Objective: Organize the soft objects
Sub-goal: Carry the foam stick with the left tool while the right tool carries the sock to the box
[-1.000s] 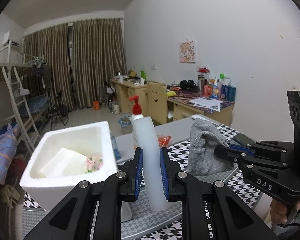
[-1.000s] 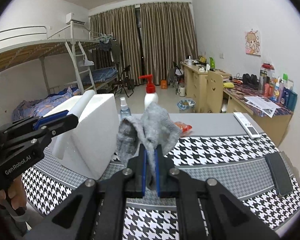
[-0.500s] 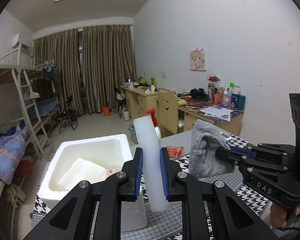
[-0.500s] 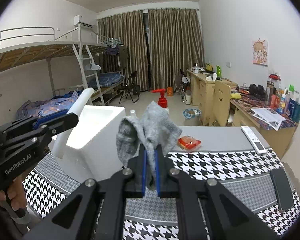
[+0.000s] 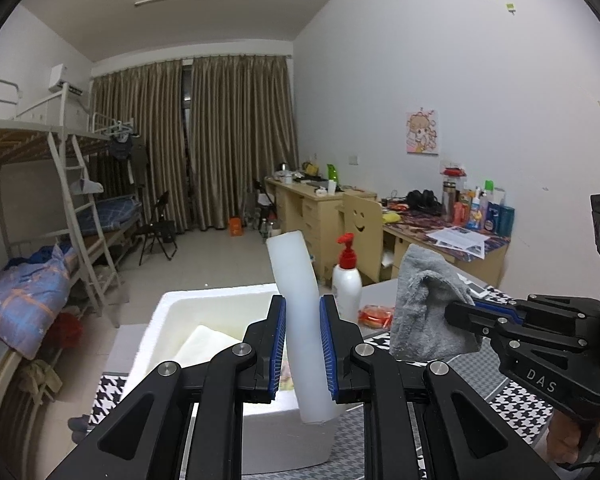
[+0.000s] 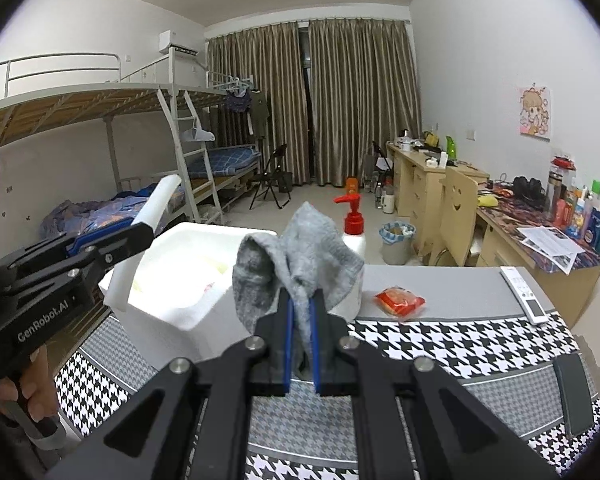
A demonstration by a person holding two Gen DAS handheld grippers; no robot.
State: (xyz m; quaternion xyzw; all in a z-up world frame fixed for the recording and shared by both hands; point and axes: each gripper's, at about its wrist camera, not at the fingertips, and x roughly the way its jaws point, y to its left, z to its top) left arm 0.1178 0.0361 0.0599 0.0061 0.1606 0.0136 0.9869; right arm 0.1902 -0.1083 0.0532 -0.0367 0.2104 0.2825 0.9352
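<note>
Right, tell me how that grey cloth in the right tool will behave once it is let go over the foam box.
The grey cloth is probably floppy: its folds droop either side of the right tool, which is shut on it. It looks light, so it should drop softly, not bounce or roll. It may land crumpled and snag on the rim of the foam box.

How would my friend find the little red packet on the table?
Start at the big white foam box on the checkered table. Just right of it stands a white pump bottle with a red top. The red packet lies flat on the plain grey part beside that bottle, the only small, crinkly red thing there.
</note>
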